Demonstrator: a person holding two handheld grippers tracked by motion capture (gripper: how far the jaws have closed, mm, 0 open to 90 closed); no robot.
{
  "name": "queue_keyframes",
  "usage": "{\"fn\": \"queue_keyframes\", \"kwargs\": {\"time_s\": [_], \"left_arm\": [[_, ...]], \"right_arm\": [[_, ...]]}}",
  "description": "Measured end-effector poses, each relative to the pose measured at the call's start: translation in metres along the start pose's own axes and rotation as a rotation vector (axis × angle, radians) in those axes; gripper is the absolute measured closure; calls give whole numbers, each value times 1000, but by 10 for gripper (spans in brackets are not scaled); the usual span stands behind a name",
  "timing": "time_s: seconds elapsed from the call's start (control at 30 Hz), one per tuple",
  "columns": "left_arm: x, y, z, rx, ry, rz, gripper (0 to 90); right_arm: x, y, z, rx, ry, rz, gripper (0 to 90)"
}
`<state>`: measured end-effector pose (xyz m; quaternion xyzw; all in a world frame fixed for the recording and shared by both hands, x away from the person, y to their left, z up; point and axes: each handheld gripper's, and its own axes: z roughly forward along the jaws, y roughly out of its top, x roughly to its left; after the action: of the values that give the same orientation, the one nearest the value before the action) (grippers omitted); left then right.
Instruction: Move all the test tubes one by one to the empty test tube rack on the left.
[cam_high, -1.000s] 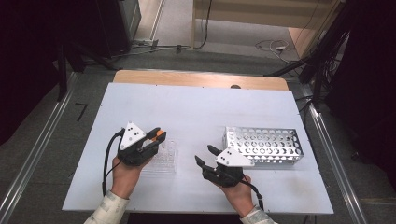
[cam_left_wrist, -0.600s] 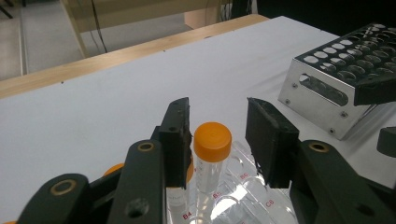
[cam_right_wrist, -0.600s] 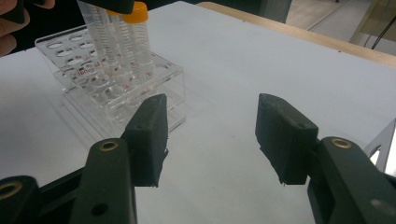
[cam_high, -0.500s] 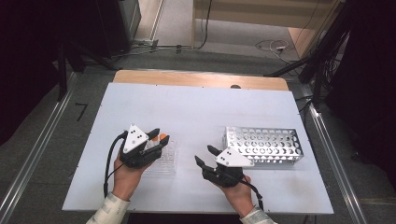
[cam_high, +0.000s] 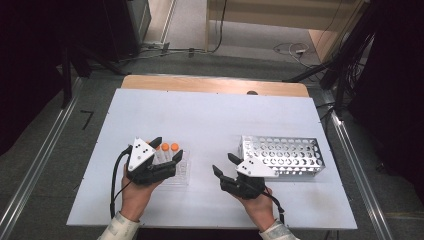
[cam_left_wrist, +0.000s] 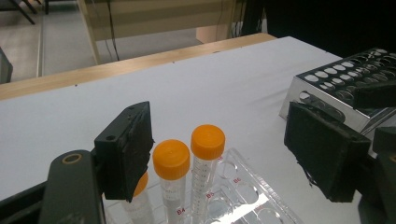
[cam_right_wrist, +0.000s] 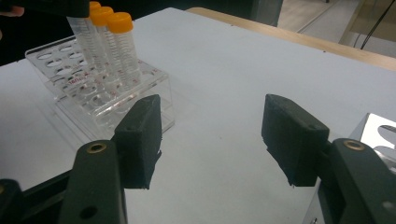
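Black pads of our left gripper (cam_left_wrist: 224, 154) stood spread, having just been opening, with two orange-capped tubes (cam_left_wrist: 189, 175) upright between them and nothing pinched; a third cap peeked from behind the left-hand pad. The tubes sat in the clear rack (cam_high: 176, 169) at the near left of the white table (cam_high: 210, 120), and the metal rack (cam_high: 282, 156) lay well apart at the near right. Our right gripper (cam_high: 224, 165) hovered just left of that metal rack, its jaws spread too and having just opened a little, with bare table between them. To do this step well, we judged we should centre the left pads on a single tube just under its cap, keep clear of its neighbour, close gently and lift straight up so the clear rack did not come along. Hard to make out were the third tube's body behind the pad, the small red labels on the clear rack, and the near edge of the metal rack, which our right hand covered in the high view.
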<state>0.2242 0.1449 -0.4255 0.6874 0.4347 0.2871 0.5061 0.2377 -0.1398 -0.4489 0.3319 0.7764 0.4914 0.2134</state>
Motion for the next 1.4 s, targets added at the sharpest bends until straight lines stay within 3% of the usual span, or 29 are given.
{"fn": "queue_keyframes", "kwargs": {"time_s": [0.47,0.77,1.4], "left_arm": [[4,-10,-16,-11,21,-20,206],[-2,-15,-21,-17,19,-22,195],[0,-17,-27,-27,25,-32,193]], "right_arm": [[-15,-2,-11,5,-11,34,336],[-22,-4,-17,24,-30,56,258],[-35,-7,-33,13,-57,80,247]]}}
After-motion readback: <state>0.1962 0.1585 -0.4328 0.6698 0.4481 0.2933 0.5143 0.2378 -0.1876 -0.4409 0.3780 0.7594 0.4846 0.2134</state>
